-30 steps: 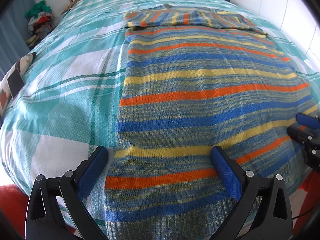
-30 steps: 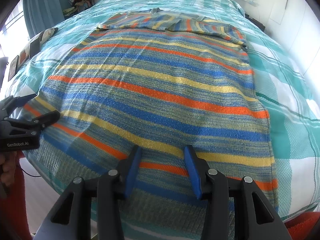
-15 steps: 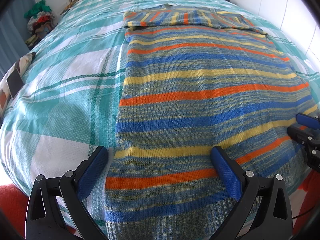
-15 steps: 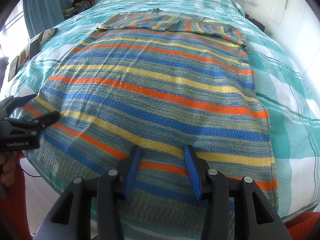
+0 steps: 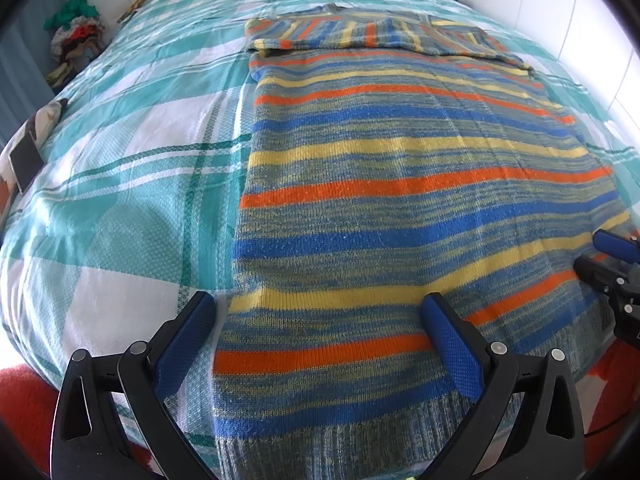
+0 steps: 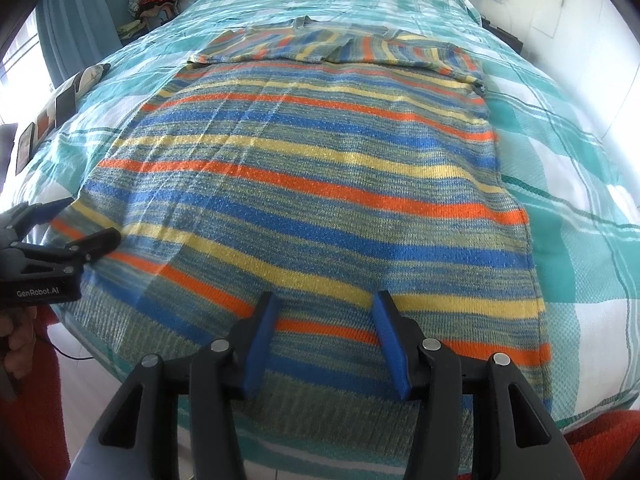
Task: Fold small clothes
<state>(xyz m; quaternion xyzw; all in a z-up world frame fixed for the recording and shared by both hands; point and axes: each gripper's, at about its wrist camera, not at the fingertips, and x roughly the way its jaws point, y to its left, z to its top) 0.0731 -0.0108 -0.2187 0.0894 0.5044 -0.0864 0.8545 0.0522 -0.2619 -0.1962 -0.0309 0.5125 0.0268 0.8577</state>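
Bed (image 5: 120,184) covered by a teal-and-white checked bedspread (image 6: 568,168), with a striped knitted sweater (image 5: 400,208) laid flat along its middle. The sweater's sleeves are folded across its far, upper part, and its ribbed hem (image 6: 320,412) lies at the near edge of the bed, closest to both cameras. Compared with one second ago, the sweater and the bedspread lie unchanged.

Left hand-held gripper (image 5: 320,336): jaws spread wide, hovering over the sweater's left hem corner, one blue pad over the bedspread and the other over the knit, gripping nothing; same spread and place as before.

Right hand-held gripper (image 6: 324,336): jaws partly apart over the hem toward the sweater's right side, nothing held; they have just been opening, the gap visibly wider than half a second ago.

A heap of coloured clothes (image 5: 76,36) sits beyond the bed's far left corner.
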